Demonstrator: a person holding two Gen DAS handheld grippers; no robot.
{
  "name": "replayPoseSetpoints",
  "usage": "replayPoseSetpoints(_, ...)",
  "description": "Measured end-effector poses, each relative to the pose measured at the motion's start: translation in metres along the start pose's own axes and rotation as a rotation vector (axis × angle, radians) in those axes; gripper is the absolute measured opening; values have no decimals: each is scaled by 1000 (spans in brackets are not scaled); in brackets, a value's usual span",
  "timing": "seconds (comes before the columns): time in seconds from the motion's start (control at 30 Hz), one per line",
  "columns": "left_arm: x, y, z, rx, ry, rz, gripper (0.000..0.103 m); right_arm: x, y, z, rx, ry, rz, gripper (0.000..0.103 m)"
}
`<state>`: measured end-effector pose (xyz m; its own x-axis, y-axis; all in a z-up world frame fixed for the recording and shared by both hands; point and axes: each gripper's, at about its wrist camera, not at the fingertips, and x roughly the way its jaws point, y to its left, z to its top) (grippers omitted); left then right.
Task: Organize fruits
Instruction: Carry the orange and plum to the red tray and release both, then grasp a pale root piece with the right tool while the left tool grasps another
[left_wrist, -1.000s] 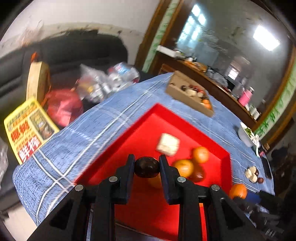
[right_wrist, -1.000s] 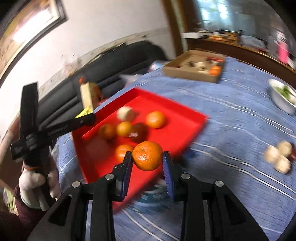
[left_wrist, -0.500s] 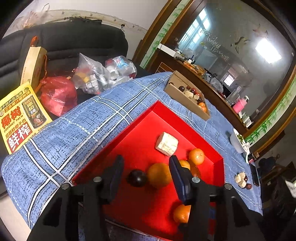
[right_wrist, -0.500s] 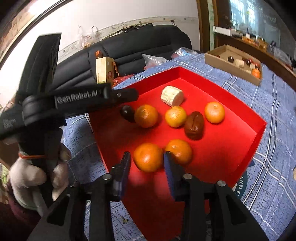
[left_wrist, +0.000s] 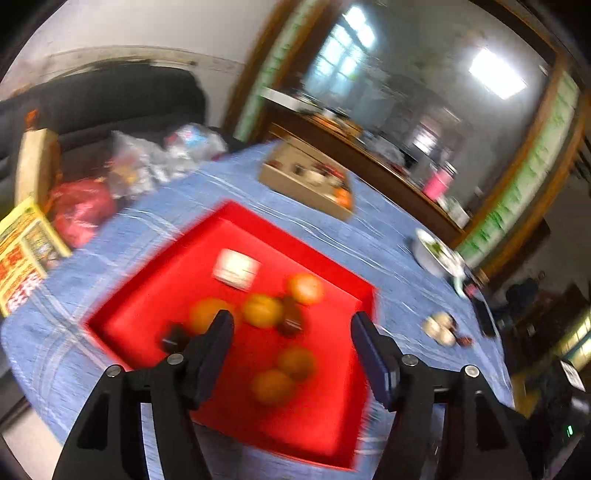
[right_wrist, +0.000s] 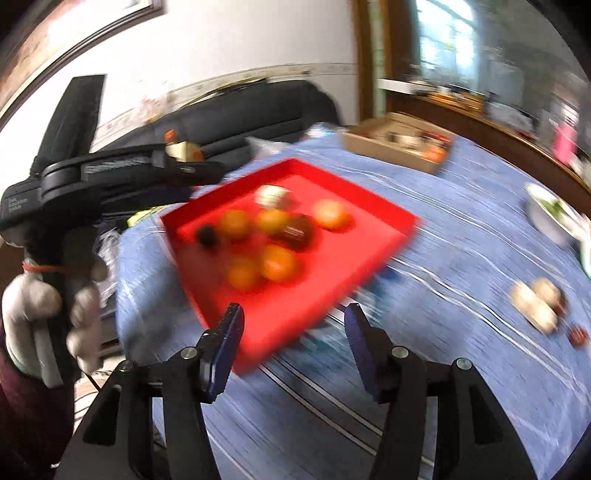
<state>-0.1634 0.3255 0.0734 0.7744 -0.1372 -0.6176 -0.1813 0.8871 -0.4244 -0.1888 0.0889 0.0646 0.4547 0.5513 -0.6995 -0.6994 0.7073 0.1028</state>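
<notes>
Oranges (left_wrist: 263, 310) lay blurred in the red tray (left_wrist: 177, 266) on the blue-clothed desk (left_wrist: 391, 243), alongside a small dark fruit (left_wrist: 173, 338), a brown fruit (right_wrist: 297, 230) and a pale block (left_wrist: 236, 271) at the far side. The left hand-held gripper (left_wrist: 291, 341) hung with jaws wide apart, holding nothing; the right hand-held gripper (right_wrist: 293, 332) was likewise spread and bare. A cardboard box (left_wrist: 306, 181) sat farther back.

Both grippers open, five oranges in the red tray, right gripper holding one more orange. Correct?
Not quite. The right wrist view shows the right gripper open and holding nothing. The rest stands: left gripper open, five round oranges in the shallow red plastic tray.
</notes>
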Motion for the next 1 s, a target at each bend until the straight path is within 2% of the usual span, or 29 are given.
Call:
replayPoseSetpoints(0.1,12,-33,-11,56,60,-57,70,-23,-42,-22,73,2,-84,56)
replayPoseSetpoints(0.3,32,-84,-34,142,145,-96,69,-69,-146,-60,289,3,-260,55)
replayPoseSetpoints(0.5,46,-119,-50,225,195,-110,69,-75,-208,-56,389,-34,-314,55)
replayPoseSetpoints(0.57,52,-123,-51,233,203,-105,69,-69,-220,-48,406,-50,-305,55)
replayPoseSetpoints(0.63,58,-124,-51,228,208,-97,69,-56,-229,-36,424,-63,-247,55)
replayPoseSetpoints(0.77,71,-121,-50,214,224,-80,69,-21,-227,-14,392,-56,-186,55)
replayPoseSetpoints(0.9,82,-115,-48,208,236,-68,69,21,-222,1,316,13,-249,55)
replayPoseSetpoints(1.0,90,-115,-47,212,248,-63,69,33,-214,7,244,22,-319,53)
